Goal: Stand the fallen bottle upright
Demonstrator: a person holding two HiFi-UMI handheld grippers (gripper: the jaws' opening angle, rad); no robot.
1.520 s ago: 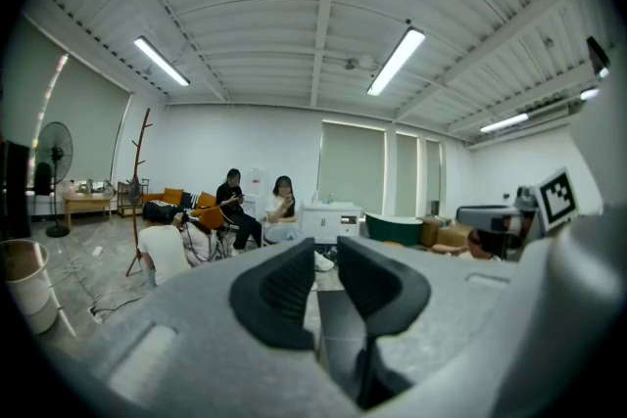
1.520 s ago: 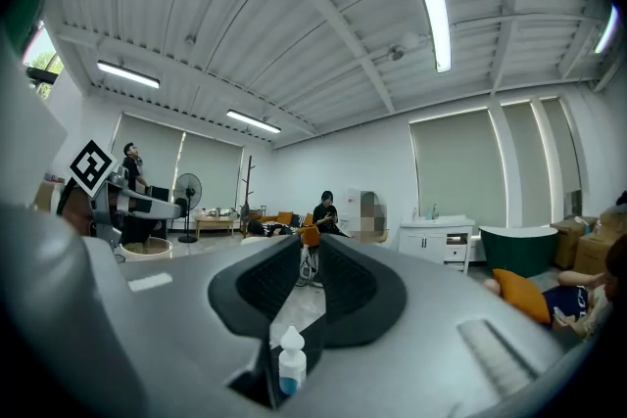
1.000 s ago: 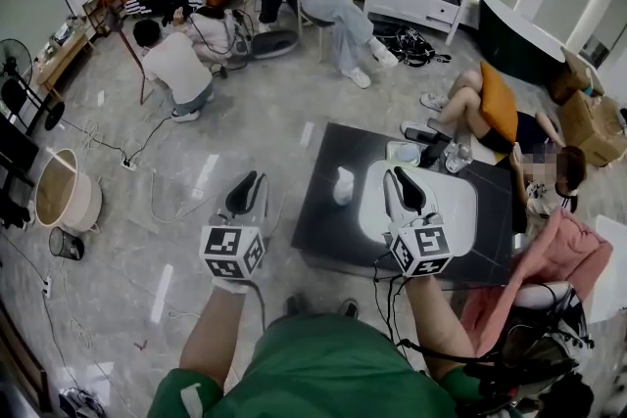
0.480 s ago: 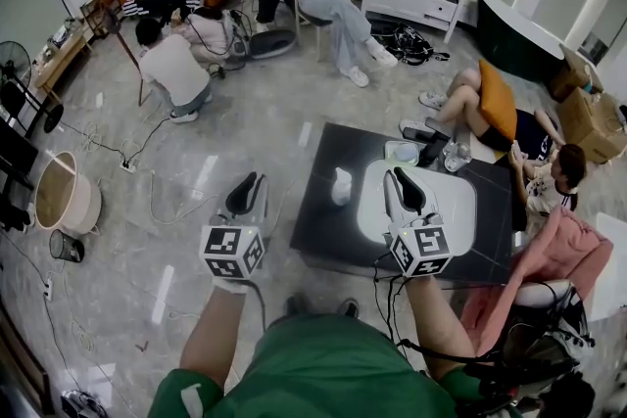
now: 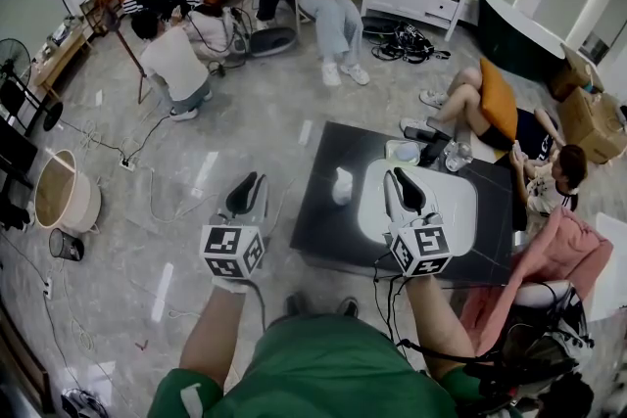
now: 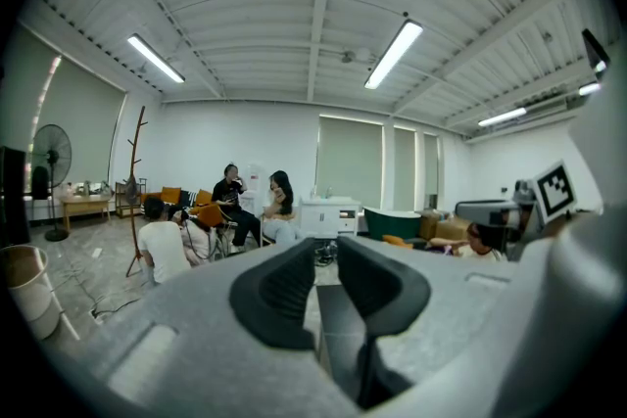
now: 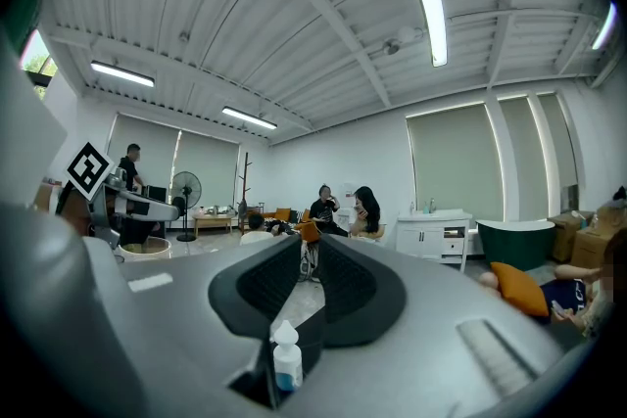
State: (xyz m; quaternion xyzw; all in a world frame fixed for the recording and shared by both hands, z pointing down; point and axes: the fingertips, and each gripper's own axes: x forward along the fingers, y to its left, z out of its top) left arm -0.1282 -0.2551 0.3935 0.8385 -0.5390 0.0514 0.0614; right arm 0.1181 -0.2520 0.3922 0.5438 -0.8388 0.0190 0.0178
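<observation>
A small white bottle (image 5: pixel 343 184) with a blue lower part (image 7: pixel 286 359) stands upright on the left part of a low black table (image 5: pixel 323 235). My left gripper (image 5: pixel 247 194) hovers over the floor just left of the table, apart from the bottle. Its jaws (image 6: pixel 325 255) stand a little apart with nothing between them. My right gripper (image 5: pixel 404 191) hangs over the white oval mat (image 5: pixel 460 201), right of the bottle. A narrow gap shows between its jaws (image 7: pixel 310 250); the bottle appears through it, farther off and untouched.
A bowl (image 5: pixel 403 152) and glassware (image 5: pixel 456 155) sit at the table's far edge. A person (image 5: pixel 549 176) lies on the floor by the table's right side, next to an orange cushion (image 5: pixel 498 98). Cables and a bucket (image 5: pixel 64 191) lie on the floor at left.
Both grippers and the bottle have stayed put. The seated person at the back has drawn their legs in.
</observation>
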